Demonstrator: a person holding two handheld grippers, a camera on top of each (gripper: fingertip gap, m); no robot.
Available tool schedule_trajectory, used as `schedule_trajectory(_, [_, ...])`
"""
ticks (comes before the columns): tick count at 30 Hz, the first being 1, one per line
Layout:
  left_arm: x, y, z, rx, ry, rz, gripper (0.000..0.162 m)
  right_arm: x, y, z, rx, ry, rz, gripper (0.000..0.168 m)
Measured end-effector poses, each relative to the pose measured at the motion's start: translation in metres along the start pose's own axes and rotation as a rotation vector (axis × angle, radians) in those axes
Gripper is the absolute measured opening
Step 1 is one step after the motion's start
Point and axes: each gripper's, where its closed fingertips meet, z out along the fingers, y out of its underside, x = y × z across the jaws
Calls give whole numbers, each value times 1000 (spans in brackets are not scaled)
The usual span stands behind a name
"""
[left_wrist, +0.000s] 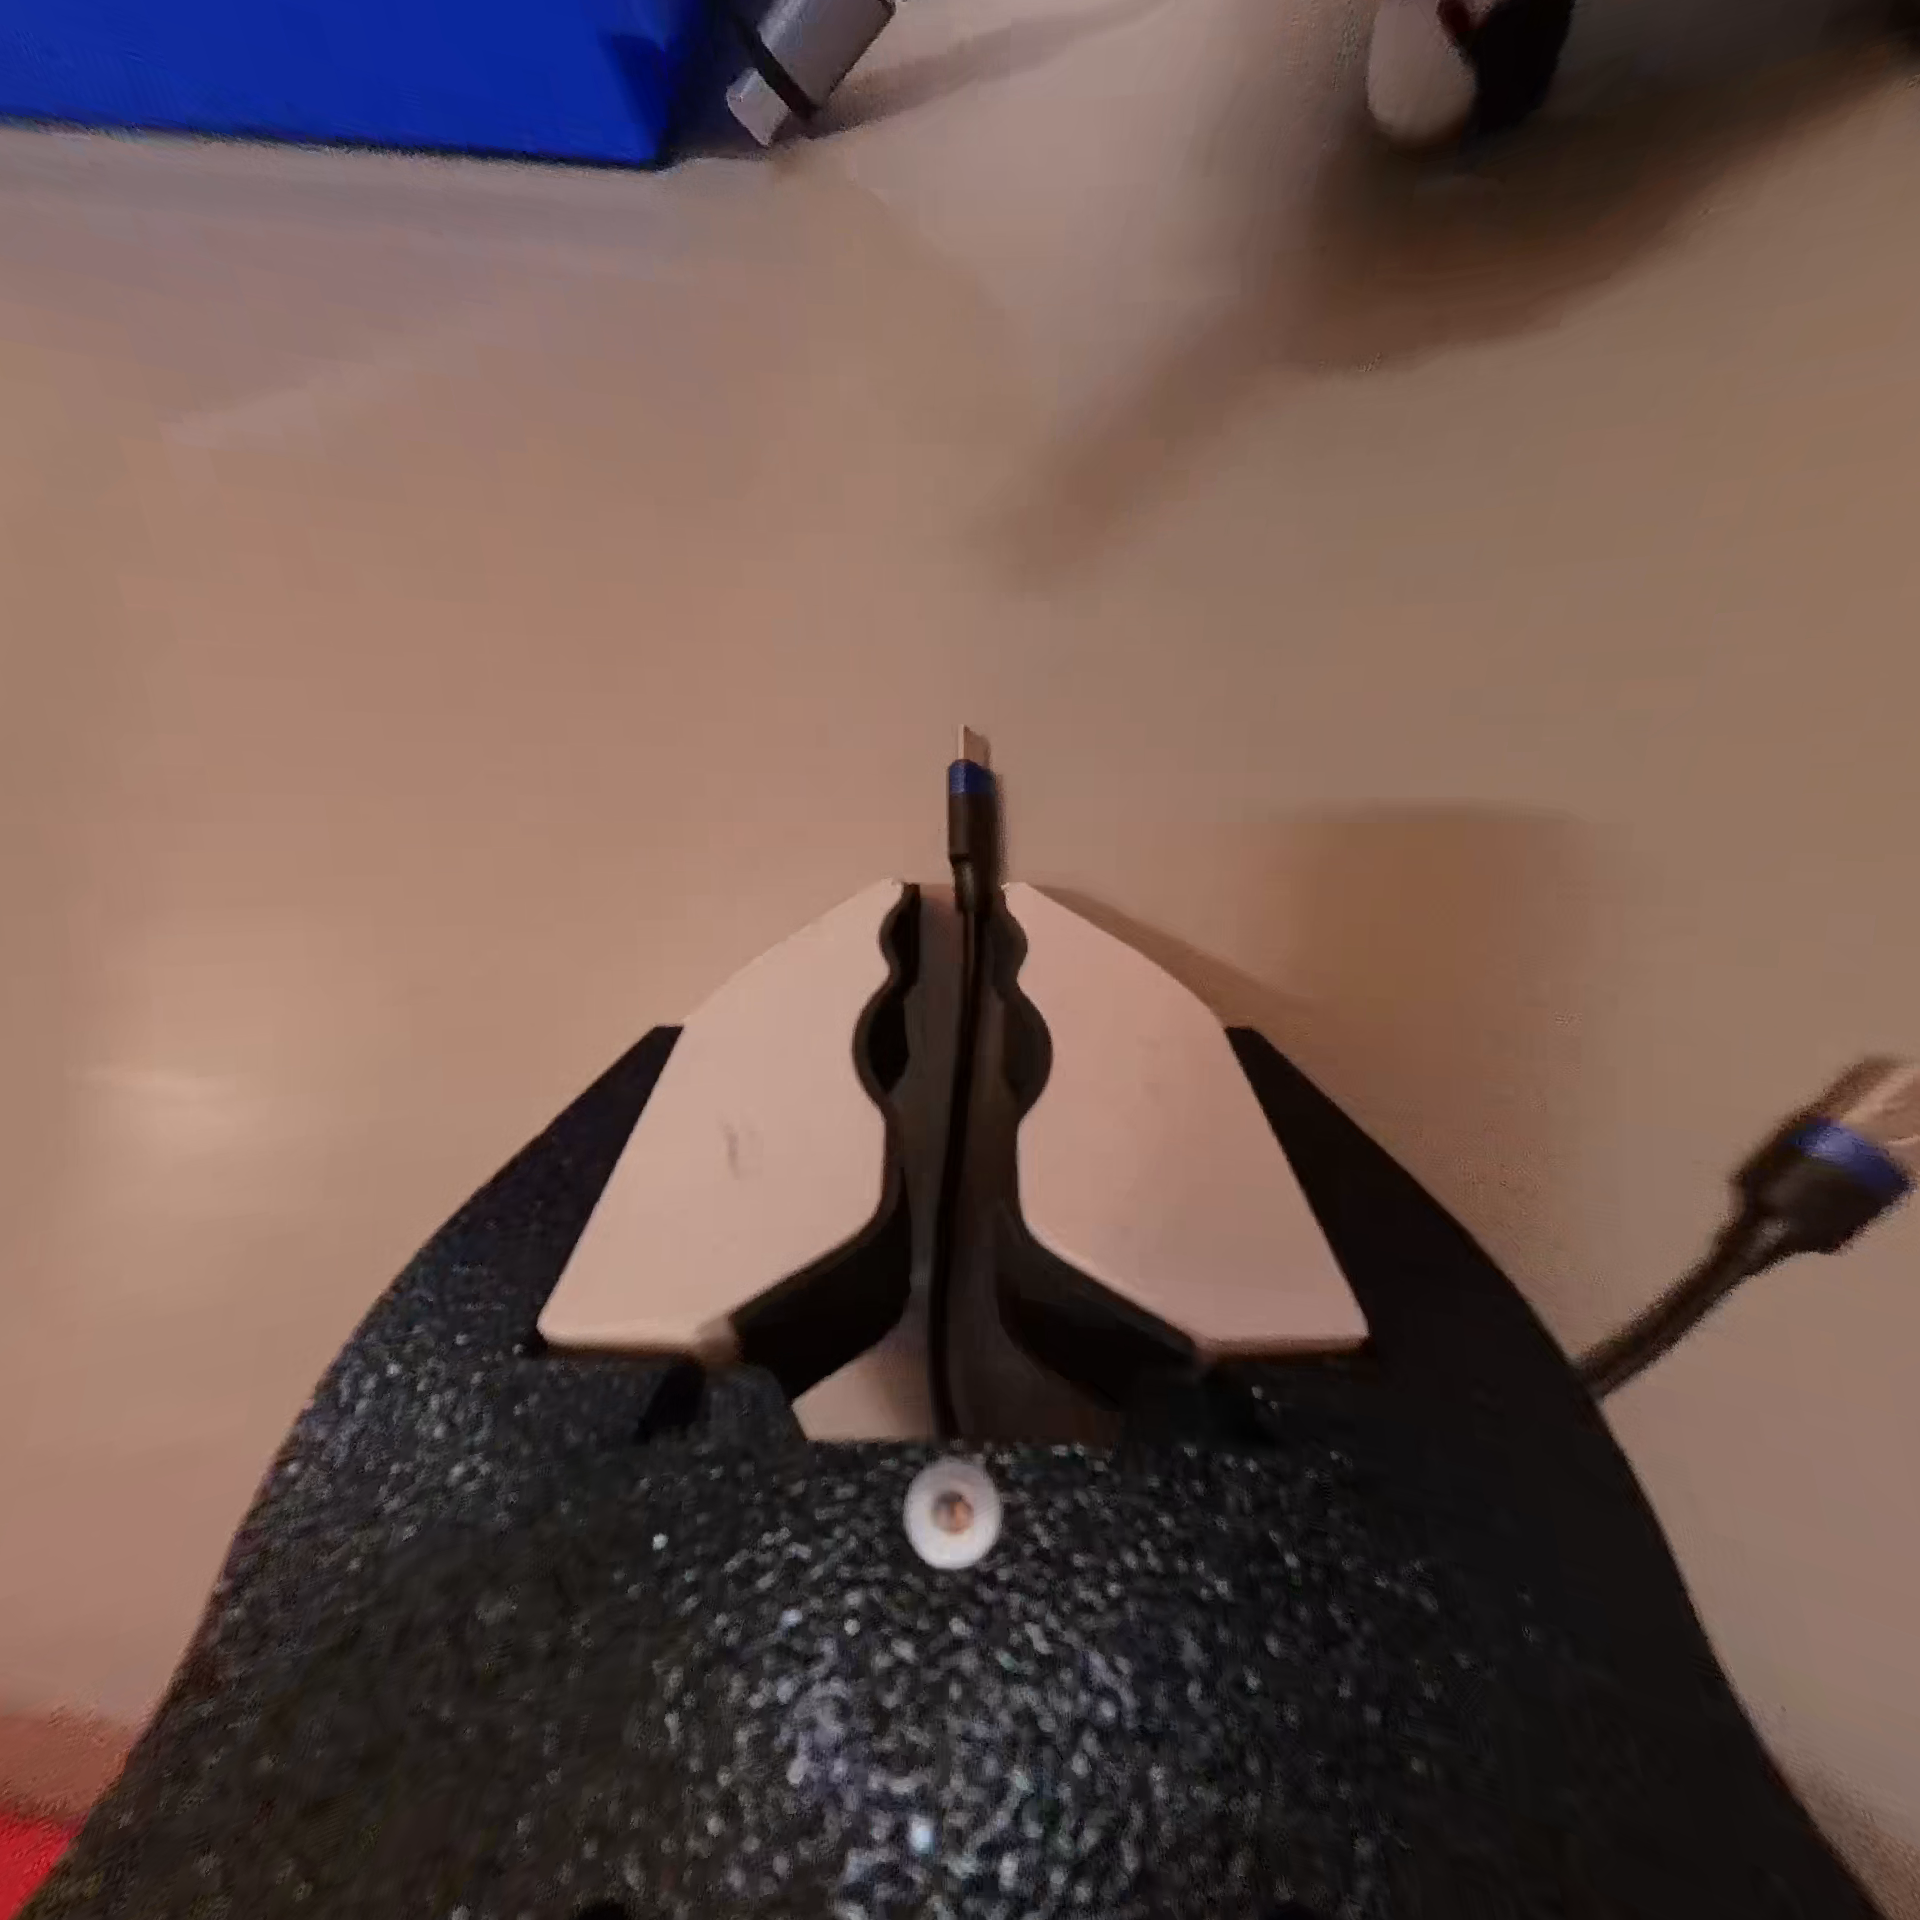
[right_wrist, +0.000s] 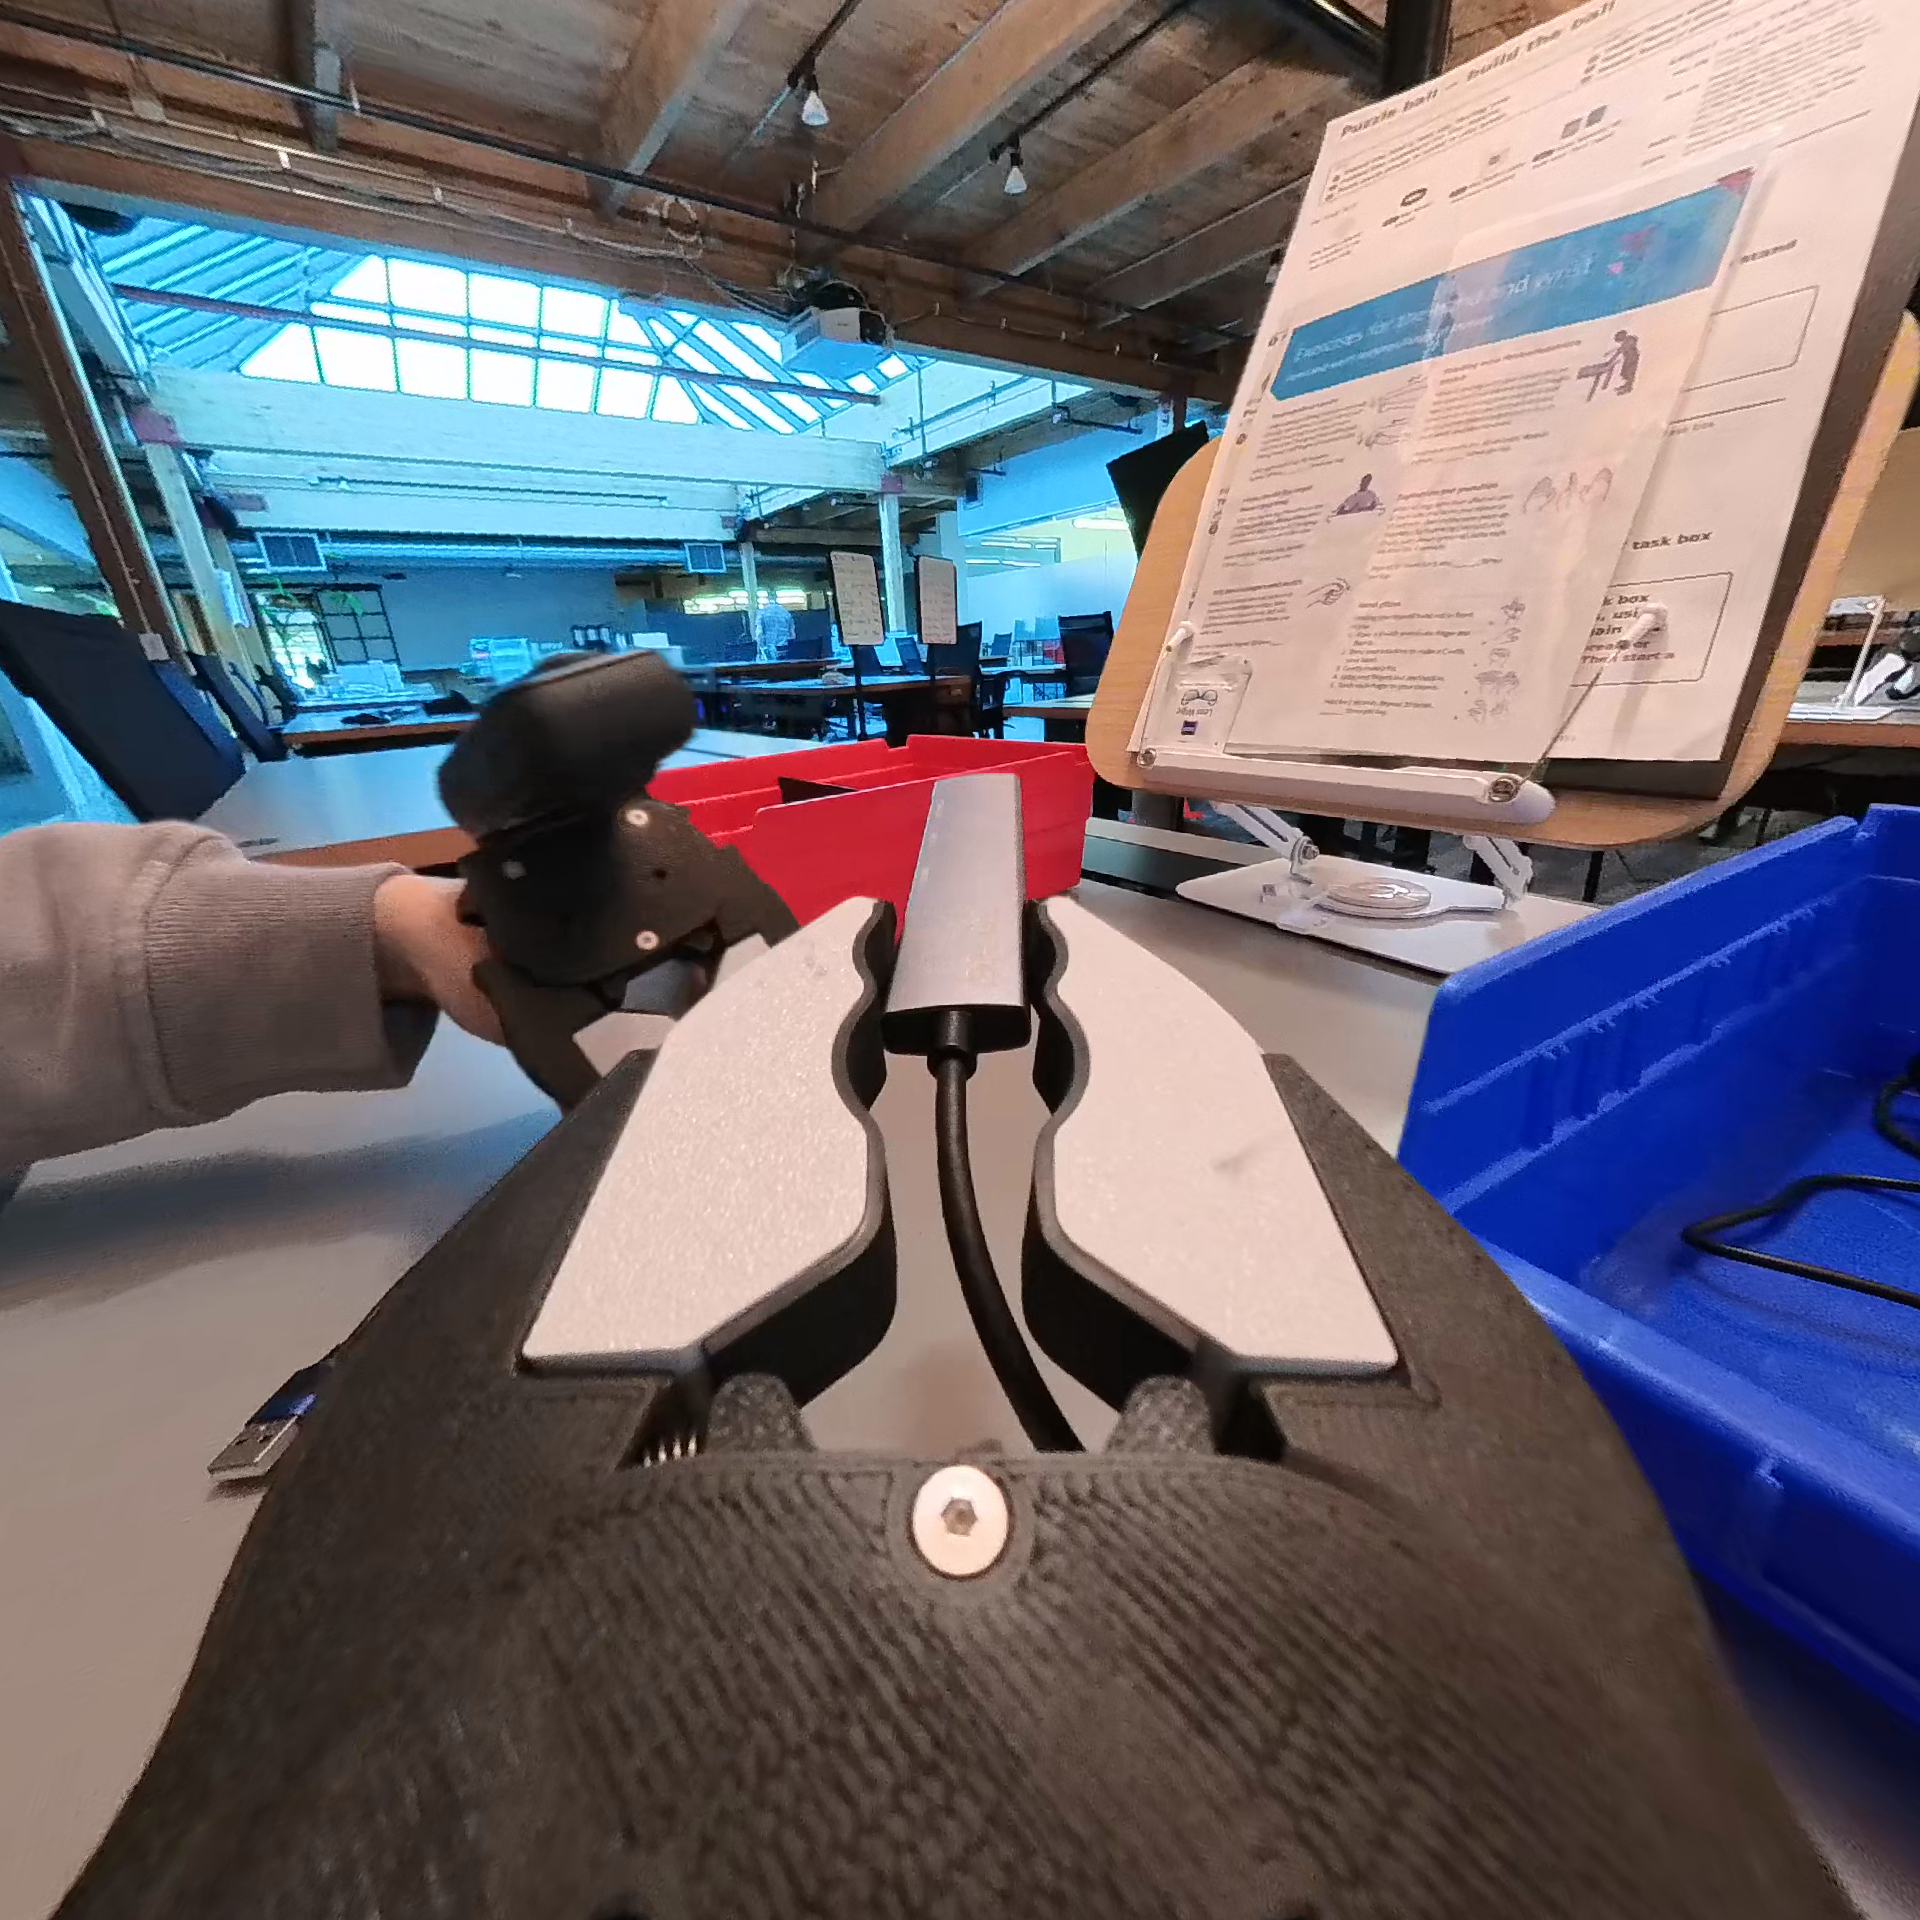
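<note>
Left gripper (left_wrist: 961, 894) first: its jaws are pinched nearly together on a thin black cable (left_wrist: 954, 1143), and the small plug (left_wrist: 971, 790) with a blue band sticks out just past the tips, metal end pointing down at the bare tan surface (left_wrist: 416, 623). Off to the right edge of that view the cable's other plug (left_wrist: 1834, 1174), wider and also blue-banded, hangs blurred in the air.

In the right wrist view, a sleeved hand (right_wrist: 426, 966) at far left holds that left gripper (right_wrist: 582, 883), tilted downward over the surface. A loose plug (right_wrist: 260, 1439) lies low beside the right gripper's body.

Centre now: the right gripper (right_wrist: 961, 925) is partly closed, clamping a slim grey hub (right_wrist: 961, 894) by its sides, long body pointing up and away, its black lead (right_wrist: 977, 1247) running back between the fingers.

Behind it a red tray (right_wrist: 935, 821); right of that, a document stand (right_wrist: 1455, 790) with printed sheets; far right, a blue bin (right_wrist: 1558, 1195) with dark wire inside.

Plug and hub sit well apart, each firmly held.
</note>
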Motion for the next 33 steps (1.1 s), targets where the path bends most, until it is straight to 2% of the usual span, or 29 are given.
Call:
schedule_trajectory(1, [-3, 1, -2, -22, -64, 78, 16, -1, 0, 0, -3, -2, -5, 25])
schedule_trajectory(5, [-6, 0, -5, -108, -269, 376, 12, -2, 1, 1, -8, -7, -14, 25])
schedule_trajectory(9, [-13, 2, -3, -186, -428, 540, 6, -2, 0, 1, -3, -11, -10, 25])
schedule_trajectory(13, [-20, 2, -2, -191, -521, 542, 5, -2, 0, 0, 2, -13, -8, 25])
schedule_trajectory(19, [-23, 2, 0, -141, -502, 451, 5, -3, 0, 0, -1, -13, -12, 25])
schedule_trajectory(21, [-29, 5, 0, -128, -517, 363, 5, -2, 0, 0, 0, -5, -14, 25])
schedule_trajectory(25, [-36, 11, -2, -133, -486, 69, 4, 2, -1, 0, 6, 33, -26, 25])
schedule_trajectory(29, [-26, -2, -12, -42, -321, -296, 3, 1, 1, 2, -12, 40, -48, 25])
schedule_trajectory(33, [-9, -41, -36, 99, -114, -577, 3, -2, 5, 5, -40, 40, -79, 25])
